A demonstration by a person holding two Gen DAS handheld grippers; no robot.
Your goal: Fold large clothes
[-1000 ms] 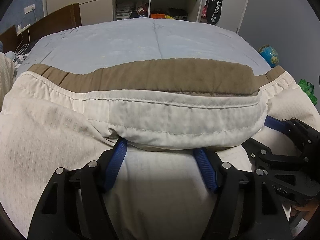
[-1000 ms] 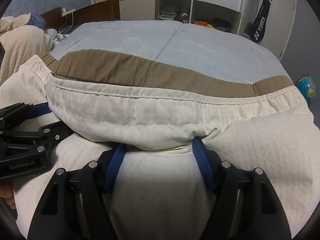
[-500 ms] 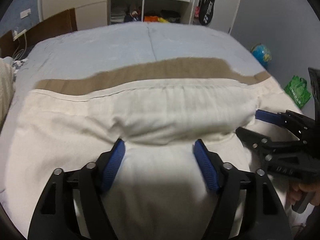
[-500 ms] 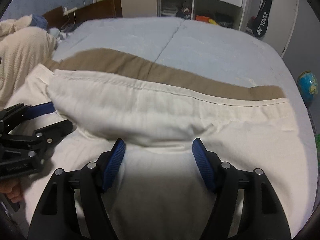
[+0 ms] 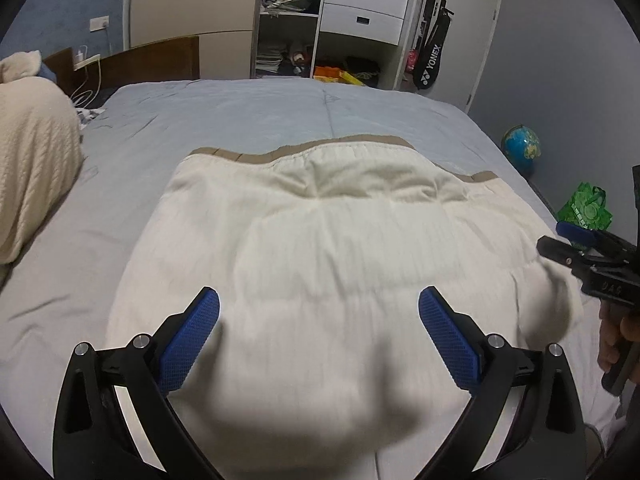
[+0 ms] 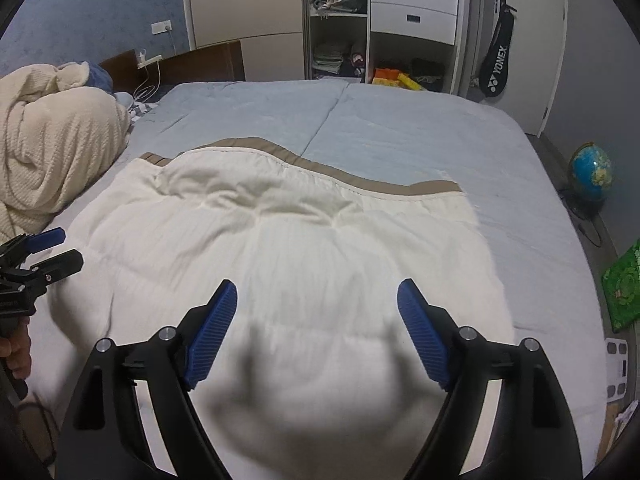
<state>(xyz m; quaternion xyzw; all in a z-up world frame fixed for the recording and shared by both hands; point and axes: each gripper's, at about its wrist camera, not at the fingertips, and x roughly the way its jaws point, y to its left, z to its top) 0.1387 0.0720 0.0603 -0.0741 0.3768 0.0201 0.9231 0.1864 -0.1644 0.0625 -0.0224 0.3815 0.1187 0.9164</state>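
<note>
A large cream garment [image 5: 340, 248] with a brown band [image 5: 256, 157] along its far edge lies folded flat on the light blue bed; it also shows in the right wrist view [image 6: 304, 240]. My left gripper [image 5: 319, 300] hovers open and empty over the garment's near part. My right gripper [image 6: 316, 292] is open and empty above the same cloth. Each gripper shows in the other's view: the right one [image 5: 580, 248] at the right edge, the left one [image 6: 40, 256] at the left edge.
The blue bed [image 5: 280, 112] stretches beyond the garment. A cream knitted blanket [image 6: 52, 148] is heaped at the left. A globe [image 6: 591, 170] and a green bag [image 5: 586, 210] sit on the floor at the right. A wardrobe with shelves [image 5: 340, 20] stands behind the bed.
Both grippers let go of the folded cream edge, opened wider and pulled back and up. The cloth edge dropped flat onto the garment, covering most of the brown band.
</note>
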